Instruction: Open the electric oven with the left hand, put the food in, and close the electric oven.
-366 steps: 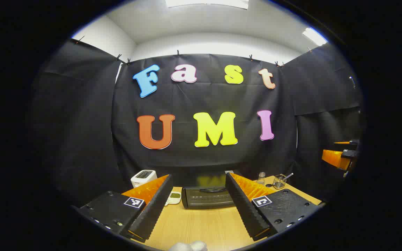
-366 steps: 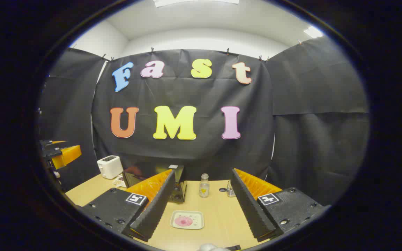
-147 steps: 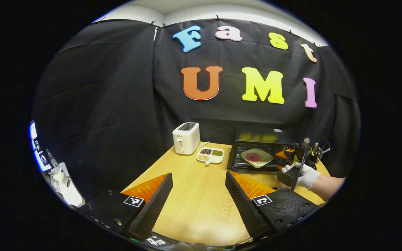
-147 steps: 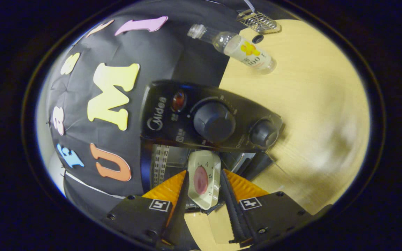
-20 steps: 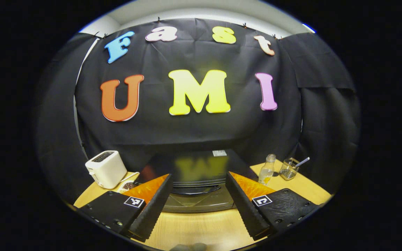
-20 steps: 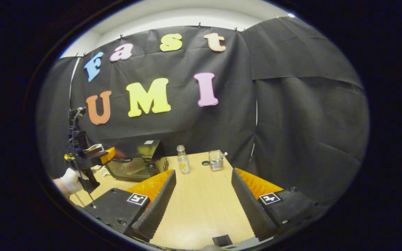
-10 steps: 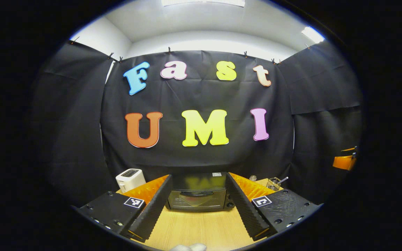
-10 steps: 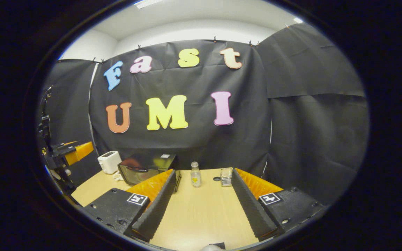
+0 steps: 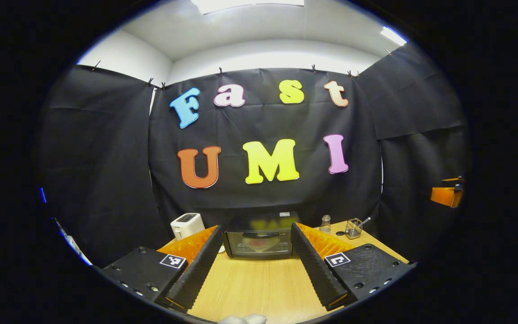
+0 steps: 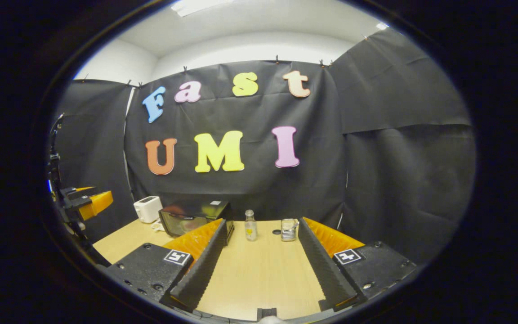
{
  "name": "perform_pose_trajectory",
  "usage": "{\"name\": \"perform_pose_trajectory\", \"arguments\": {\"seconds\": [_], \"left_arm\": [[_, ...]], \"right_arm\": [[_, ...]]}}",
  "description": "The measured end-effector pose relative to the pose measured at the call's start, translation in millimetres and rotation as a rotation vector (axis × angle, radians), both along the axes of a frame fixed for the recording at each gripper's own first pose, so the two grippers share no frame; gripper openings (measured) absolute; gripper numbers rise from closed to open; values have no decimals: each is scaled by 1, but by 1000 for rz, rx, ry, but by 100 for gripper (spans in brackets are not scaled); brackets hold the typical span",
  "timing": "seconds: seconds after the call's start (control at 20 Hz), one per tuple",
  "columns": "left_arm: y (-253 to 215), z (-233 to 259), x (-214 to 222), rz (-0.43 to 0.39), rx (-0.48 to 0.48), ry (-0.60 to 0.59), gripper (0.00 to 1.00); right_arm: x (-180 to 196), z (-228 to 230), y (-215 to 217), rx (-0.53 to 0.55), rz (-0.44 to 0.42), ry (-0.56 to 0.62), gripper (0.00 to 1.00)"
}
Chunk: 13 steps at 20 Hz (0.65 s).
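Oven (image 9: 258,243): at the table's (image 9: 259,288) far edge, door shut, reddish food (image 9: 259,243) dimly visible behind the glass.
Left claw (image 9: 255,256): spread wide, empty, above the table, facing the oven.
Right claw (image 10: 259,265): spread, empty, above bare wood.
Toaster (image 9: 187,225): left of oven.
Bottle (image 10: 250,226): right of oven.

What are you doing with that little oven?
A person holds two grippers over the wooden table. The electric oven at the back has its door shut, and something pinkish shows through the glass. The left gripper and the right gripper are both open, holding nothing, back from the oven.
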<state>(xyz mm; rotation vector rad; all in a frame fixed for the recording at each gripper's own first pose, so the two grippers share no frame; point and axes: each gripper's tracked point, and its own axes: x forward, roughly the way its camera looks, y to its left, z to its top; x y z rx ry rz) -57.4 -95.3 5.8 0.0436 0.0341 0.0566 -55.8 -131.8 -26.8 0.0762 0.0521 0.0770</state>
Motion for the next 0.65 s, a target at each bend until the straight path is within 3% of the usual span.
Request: {"name": "perform_pose_trajectory", "arguments": {"seconds": [0.1,0.2,0.25,0.3,0.4,0.45,0.5,0.6,0.65], "left_arm": [[0,-2,-9,10,3,9,96],[2,1,-15,11,1,9,96],[1,2,-17,11,8,8,96],[2,3,-18,7,22,6,96],[1,7,-16,-12,56,-9,96],[1,6,-11,-18,62,2,96],[-2,5,-9,-34,52,11,96],[-3,10,-3,-42,36,-4,96],[-4,9,-1,-48,23,-2,96]], "right_arm": [[-5,-3,-3,10,-1,-5,100],[-8,-6,-5,22,-10,3,96],[-11,-5,-4,24,-12,-1,100],[-13,-3,-4,20,-16,-6,96],[-15,3,-4,3,-28,-30,100],[-15,3,-6,-4,-48,-26,96],[-18,3,-5,-4,-51,-32,100],[-18,9,-4,-7,-60,-44,96],[-18,7,-7,-6,-74,-39,100]]}}
